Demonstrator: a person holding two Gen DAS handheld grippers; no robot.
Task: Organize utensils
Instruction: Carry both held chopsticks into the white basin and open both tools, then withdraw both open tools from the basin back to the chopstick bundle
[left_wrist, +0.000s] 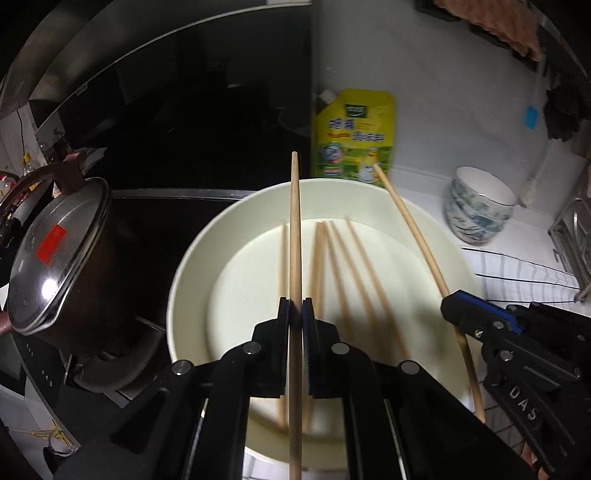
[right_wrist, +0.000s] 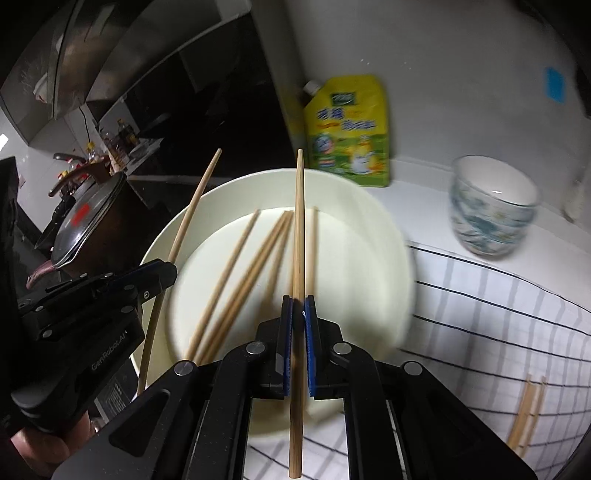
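Dim kitchen, motion blur, fisheye-bent edges

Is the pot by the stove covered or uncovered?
Covered: a glass lid sits on the dark pot, tilted in this view, handle on top.

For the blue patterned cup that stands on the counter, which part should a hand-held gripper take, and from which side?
Probably the rim of the blue patterned cup, from above: it stands upright with its mouth open, so one finger can go inside and one outside the thin wall. Its round body looks too wide for a side grip. Both grippers hold chopsticks now.
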